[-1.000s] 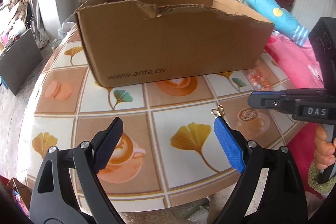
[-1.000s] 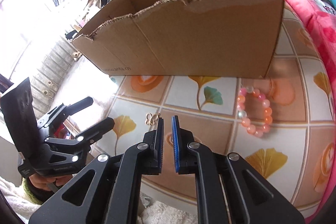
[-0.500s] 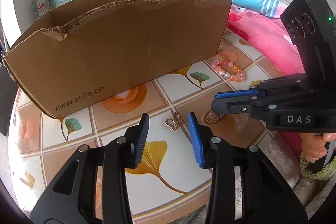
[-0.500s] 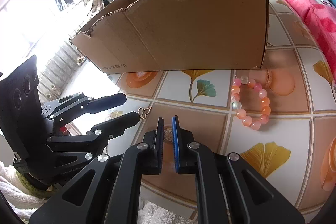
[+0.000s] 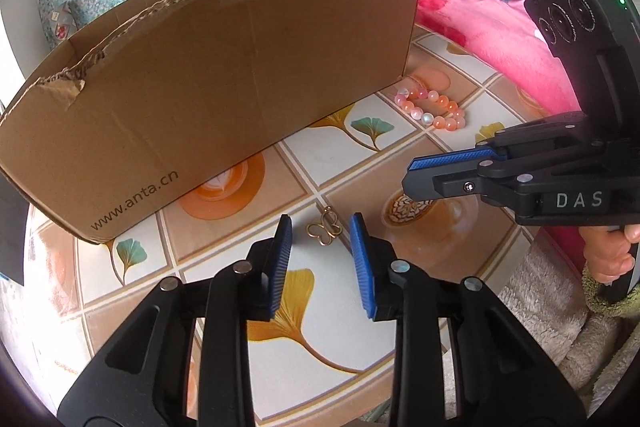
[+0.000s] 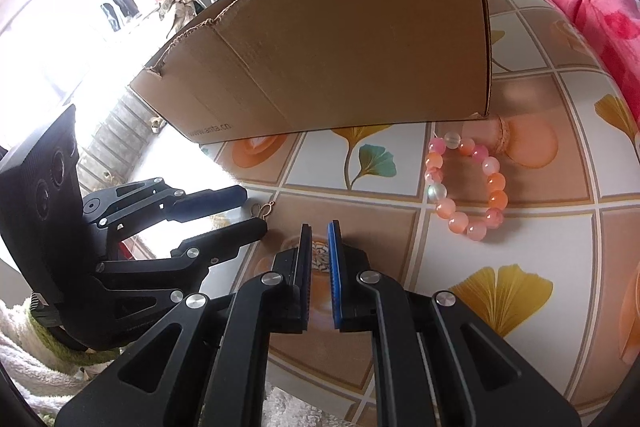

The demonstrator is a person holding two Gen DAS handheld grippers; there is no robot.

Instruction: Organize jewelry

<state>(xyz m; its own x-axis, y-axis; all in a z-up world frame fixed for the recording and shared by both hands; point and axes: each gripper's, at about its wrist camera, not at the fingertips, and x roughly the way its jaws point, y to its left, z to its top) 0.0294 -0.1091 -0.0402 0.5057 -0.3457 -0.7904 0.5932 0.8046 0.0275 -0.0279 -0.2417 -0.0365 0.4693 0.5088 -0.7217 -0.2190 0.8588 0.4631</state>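
between closing left fingers (image 5: 283, 251) lies gold clasp (image 5: 324, 229), ungripped, right gripper (image 6: 319, 251) closed empty, nearly hidden rightward

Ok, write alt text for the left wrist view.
The left hand-held gripper is closing around a small gold charm on the table, pads not yet touching it. A cardboard box stands behind, a pink bead bracelet beside it; the right hand-held gripper reaches in, shut.
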